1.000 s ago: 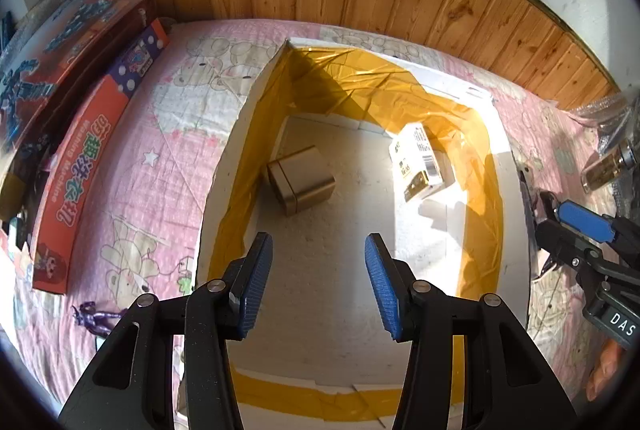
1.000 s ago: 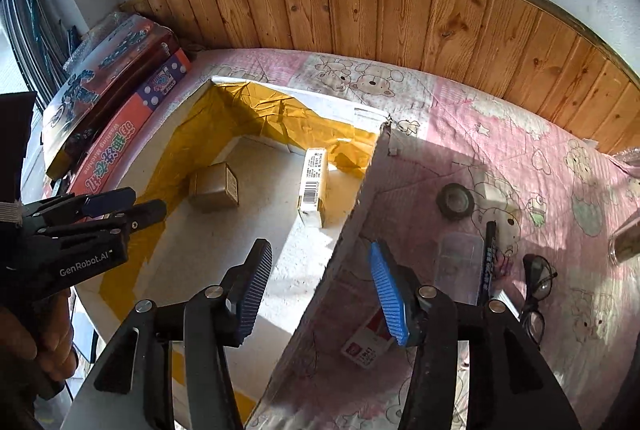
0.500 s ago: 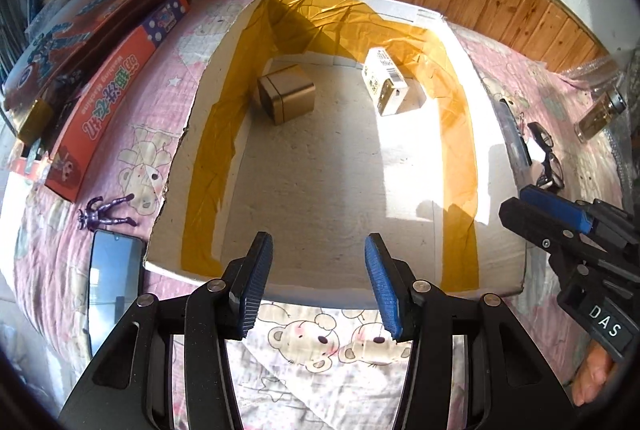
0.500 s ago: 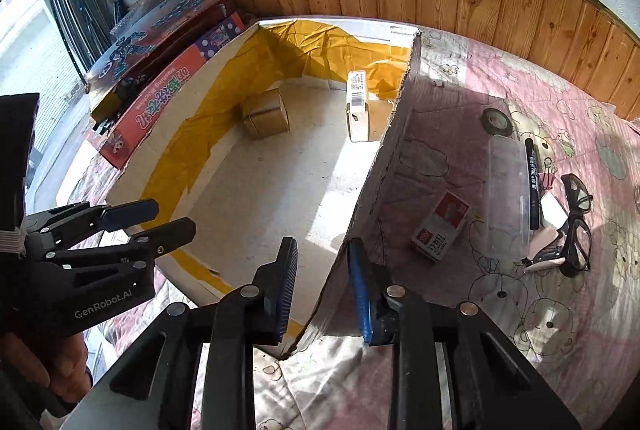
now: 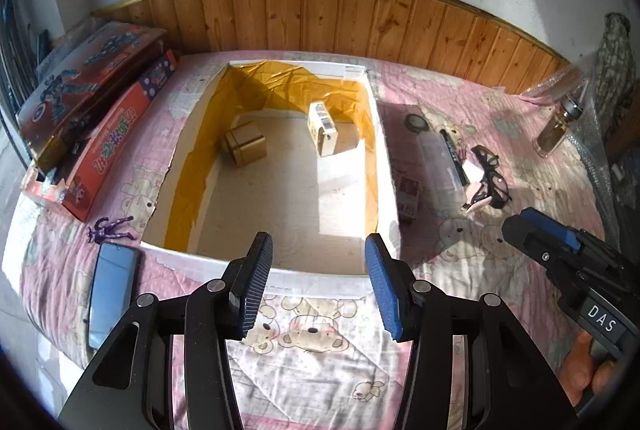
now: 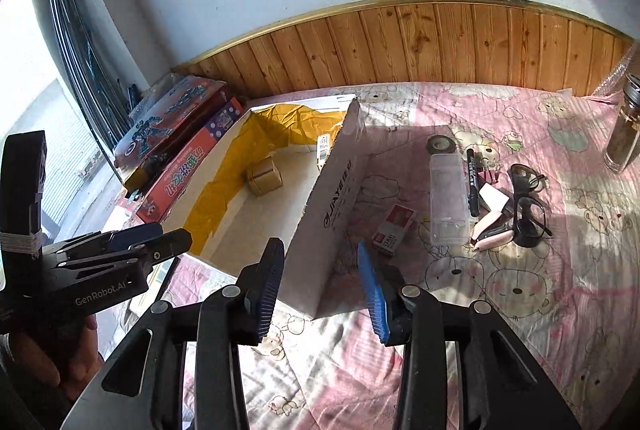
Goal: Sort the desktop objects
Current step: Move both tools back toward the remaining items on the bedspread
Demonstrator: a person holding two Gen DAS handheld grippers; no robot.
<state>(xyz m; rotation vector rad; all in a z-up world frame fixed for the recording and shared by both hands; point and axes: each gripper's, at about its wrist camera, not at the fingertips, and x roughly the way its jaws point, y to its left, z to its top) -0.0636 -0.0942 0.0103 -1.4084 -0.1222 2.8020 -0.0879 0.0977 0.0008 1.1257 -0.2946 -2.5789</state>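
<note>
A white open box [image 5: 280, 274] with yellow tape inside lies on the pink bedspread; it also shows in the right wrist view [image 6: 340, 189]. Inside are a small brown carton [image 5: 245, 147] and a white barcoded carton [image 5: 323, 133]. My left gripper [image 5: 316, 282] is open and empty, held back above the box's near wall. My right gripper [image 6: 320, 288] is open and empty near the box's near right corner. Right of the box lie a red-white small box [image 6: 393, 229], a clear case [image 6: 448, 203], a black marker [image 6: 473, 179], glasses [image 6: 528, 205] and a tape roll [image 6: 441, 144].
Stacked toy boxes [image 5: 92, 109] lie left of the box. A phone [image 5: 110, 290] and a purple figure [image 5: 110, 230] lie at front left. A glass bottle [image 6: 624, 133] stands far right. A wooden panel wall [image 5: 340, 17] closes the back.
Both grippers have pulled back and up from the box, so more of the bed shows. The right gripper, narrowed half a second ago, has opened wide again.
</note>
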